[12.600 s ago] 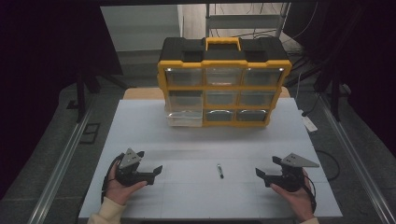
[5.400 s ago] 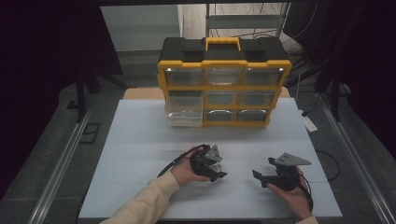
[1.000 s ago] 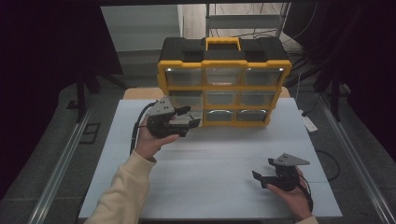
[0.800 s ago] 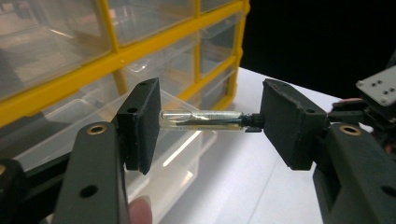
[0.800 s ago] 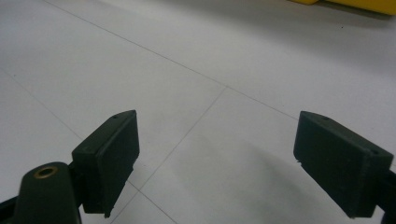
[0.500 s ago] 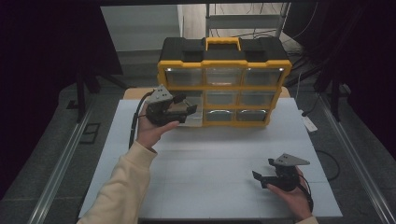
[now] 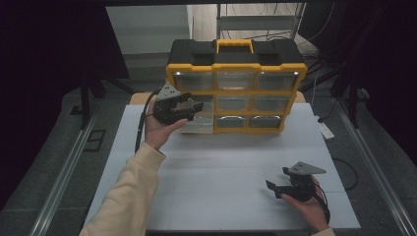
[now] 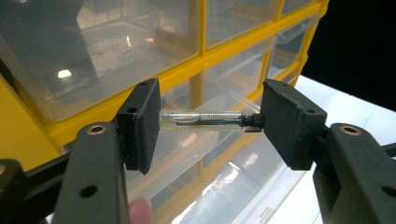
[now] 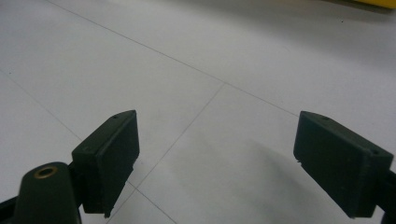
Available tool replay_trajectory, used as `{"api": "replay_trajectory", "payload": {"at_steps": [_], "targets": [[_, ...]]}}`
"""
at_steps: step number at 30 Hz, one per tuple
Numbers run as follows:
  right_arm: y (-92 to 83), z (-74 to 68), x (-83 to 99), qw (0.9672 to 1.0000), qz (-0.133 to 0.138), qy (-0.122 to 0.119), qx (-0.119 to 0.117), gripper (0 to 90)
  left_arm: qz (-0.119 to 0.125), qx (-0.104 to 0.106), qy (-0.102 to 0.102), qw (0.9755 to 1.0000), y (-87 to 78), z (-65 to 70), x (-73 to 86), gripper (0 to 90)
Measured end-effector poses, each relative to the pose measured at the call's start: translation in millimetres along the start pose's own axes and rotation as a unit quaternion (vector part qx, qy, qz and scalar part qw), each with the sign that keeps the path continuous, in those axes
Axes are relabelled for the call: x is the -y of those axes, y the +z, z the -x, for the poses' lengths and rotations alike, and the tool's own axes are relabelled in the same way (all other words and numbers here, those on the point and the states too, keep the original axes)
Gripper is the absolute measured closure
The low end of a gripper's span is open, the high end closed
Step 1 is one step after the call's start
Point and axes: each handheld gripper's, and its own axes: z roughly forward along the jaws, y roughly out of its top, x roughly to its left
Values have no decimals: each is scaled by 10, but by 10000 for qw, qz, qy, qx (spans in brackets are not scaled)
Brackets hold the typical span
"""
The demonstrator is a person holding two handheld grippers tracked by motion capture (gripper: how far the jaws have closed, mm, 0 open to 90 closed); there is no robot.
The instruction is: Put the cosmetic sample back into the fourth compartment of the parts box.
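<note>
Three views feed my screen, and each tells me something the others leave out. From the high view I get the layout: the white table (image 7: 231, 167) runs across the frame, and at its far edge stands the yellow organizer (image 7: 236, 88) with a black top, a yellow handle and three rows of clear drawers, the lower-left drawer (image 7: 199, 123) pulled out a little toward me. My left gripper (image 7: 189, 107) is raised in front of that left column, just above the pulled-out drawer, while my right gripper (image 7: 275, 189) sits low over the near right part of the table, well apart from the organizer. At that scale I cannot make out anything between the left jaws. The left gripper view settles it: the left gripper (image 8: 210, 120) is clamped endwise on a small clear vial (image 8: 201, 120) with a dark tip at one end, its two ends pressed against the two pads, lying level across the gap, with the yellow frame and the clear drawer fronts close behind it. I cannot tell from that view whether the vial touches the organizer. A fingertip (image 8: 140, 210) shows at the bottom edge. The right gripper view shows the right gripper (image 9: 215, 163) with jaws spread wide and nothing in them, over bare white table crossed by thin seam lines.
</note>
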Motion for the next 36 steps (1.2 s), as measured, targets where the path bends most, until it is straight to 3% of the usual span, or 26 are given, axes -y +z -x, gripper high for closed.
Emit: {"api": "replay_trajectory", "payload": {"at_steps": [13,15,17,22,36], "targets": [[6,-3,1,10000,-11,-1,-22,147,-126,-133,-20,9998,71,-12,19,395],[5,-2,1,10000,-13,-2,-23,147,-131,-167,-48,9998,75,-13,18,353],[4,-1,2,10000,-11,-6,-24,147,-111,-139,-59,9998,70,-9,15,282],[5,-2,2,10000,-11,-8,-21,147,-106,11,-23,9999,33,28,7,219],[6,3,7,10000,-18,-6,-26,147,-151,416,64,9990,-66,116,46,204]]}}
